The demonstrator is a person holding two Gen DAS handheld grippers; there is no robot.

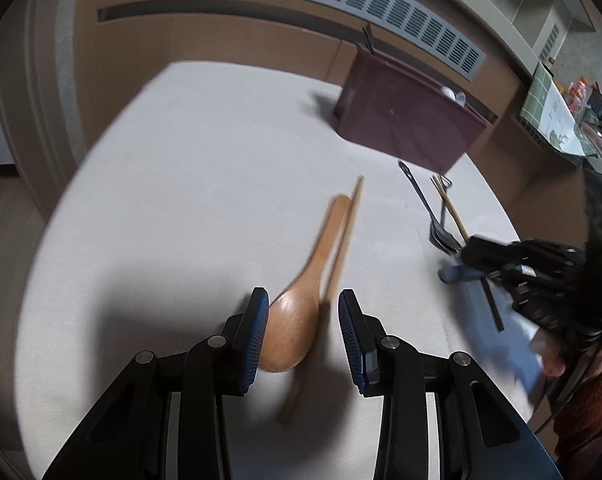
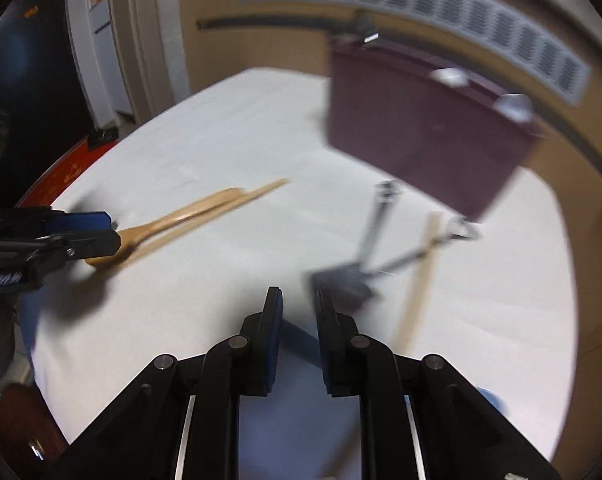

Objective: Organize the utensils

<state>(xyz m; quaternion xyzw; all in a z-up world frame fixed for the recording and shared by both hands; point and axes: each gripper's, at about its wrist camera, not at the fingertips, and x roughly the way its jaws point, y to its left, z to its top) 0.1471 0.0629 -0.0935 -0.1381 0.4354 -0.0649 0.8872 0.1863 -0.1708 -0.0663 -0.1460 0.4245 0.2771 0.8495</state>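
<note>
Soft, even indoor light leaves the white counter (image 1: 205, 152) bright without glare, and a broad dark shadow pools beneath the left claw (image 1: 303, 334) at the lower centre of the left wrist view. Both fisheye views bend straight lines near the rim and fall to black in the corners. Motion blur smears the right wrist view heavily, worst on the maroon box (image 2: 421, 132) at upper right; the left view is only mildly soft.

Right gripper (image 2: 298, 304) hangs over the white table (image 2: 229, 144), jaws parted and empty. Dark metal utensils (image 2: 365, 256) and a chopstick (image 2: 419, 276) lie just ahead, maroon box (image 2: 421, 136) beyond. Far left, the left gripper (image 2: 101, 232) straddles the wooden spoon (image 2: 173, 220).
</note>
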